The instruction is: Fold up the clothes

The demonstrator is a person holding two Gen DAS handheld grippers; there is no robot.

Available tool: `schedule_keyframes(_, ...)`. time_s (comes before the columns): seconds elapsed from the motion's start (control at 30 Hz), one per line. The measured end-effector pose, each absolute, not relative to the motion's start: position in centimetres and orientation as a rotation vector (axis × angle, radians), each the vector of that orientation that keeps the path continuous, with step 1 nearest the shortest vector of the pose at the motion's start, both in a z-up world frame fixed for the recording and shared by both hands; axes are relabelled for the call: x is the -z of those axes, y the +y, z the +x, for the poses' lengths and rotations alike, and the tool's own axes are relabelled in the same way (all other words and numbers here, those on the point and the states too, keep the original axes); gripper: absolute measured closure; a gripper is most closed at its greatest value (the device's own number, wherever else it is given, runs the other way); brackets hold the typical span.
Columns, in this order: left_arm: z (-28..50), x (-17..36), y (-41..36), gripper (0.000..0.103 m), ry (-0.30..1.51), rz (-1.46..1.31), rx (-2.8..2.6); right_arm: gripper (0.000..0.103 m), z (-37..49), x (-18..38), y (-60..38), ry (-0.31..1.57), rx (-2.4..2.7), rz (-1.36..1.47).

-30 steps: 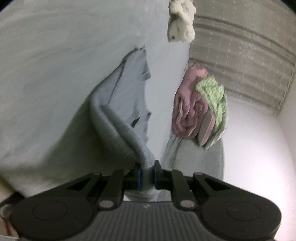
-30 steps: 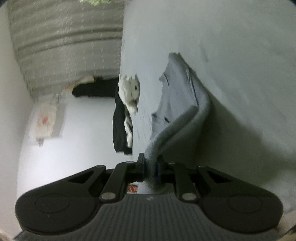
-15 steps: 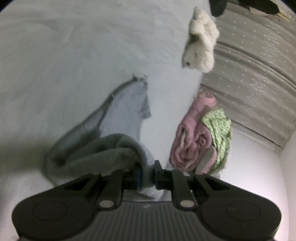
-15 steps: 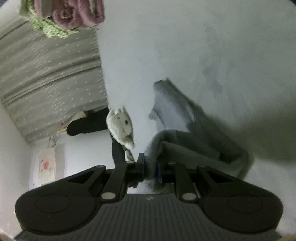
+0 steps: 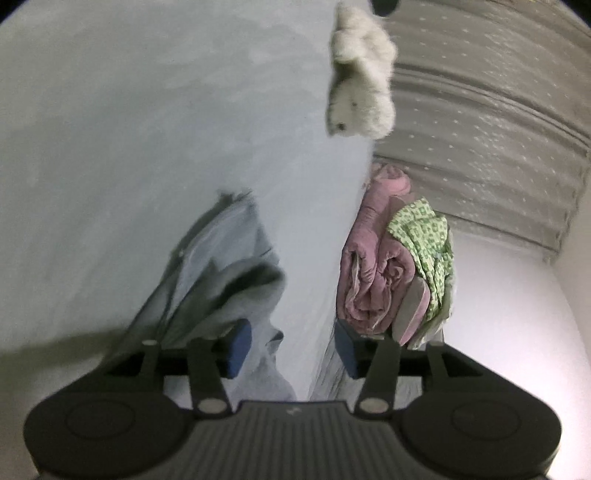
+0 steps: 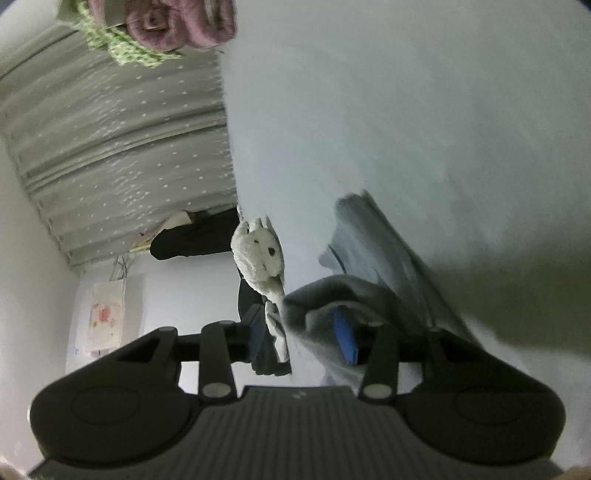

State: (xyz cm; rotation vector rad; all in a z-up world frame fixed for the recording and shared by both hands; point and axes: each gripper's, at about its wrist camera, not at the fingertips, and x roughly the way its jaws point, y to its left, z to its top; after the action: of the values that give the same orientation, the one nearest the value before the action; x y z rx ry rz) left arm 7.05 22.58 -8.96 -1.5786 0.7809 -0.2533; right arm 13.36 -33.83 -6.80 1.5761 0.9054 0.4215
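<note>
Left wrist view: left gripper jaws opening, pads clear of grey garment, which lies folded over itself on pale sheet; top fold beside left pad. Pink blanket and plush toy at bed edge. Right wrist view: right gripper jaws opening, garment draped against right pad, not pinched. Toy just beside.

The crumpled grey fabric garment is covering part of the right claw's blue pad. The top edge is cutting off the rolled pink blanket.
</note>
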Motion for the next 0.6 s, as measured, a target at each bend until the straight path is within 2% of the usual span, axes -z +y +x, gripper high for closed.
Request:
schedule_keyframes(0.13, 7.5, 7.8, 22.6, 0.053, 0.741, -1.391, 0.206, 0.056, 13.7, 6.3, -32.9, 0.865, -0.410, 1.471)
schedule_keyframes(0.3, 8.2, 6.1, 21.6, 0.053, 0.706, -1.053, 0.154, 0.056, 14.0, 4.6, -31.5, 0.781, -0.404, 1.205)
schedule_keyframes(0.6, 8.6, 5.1, 19.9, 0.053, 0.631, -0.681, 0.243, 0.055, 12.5, 1.2, -25.5, 0.612, -0.550, 0.501)
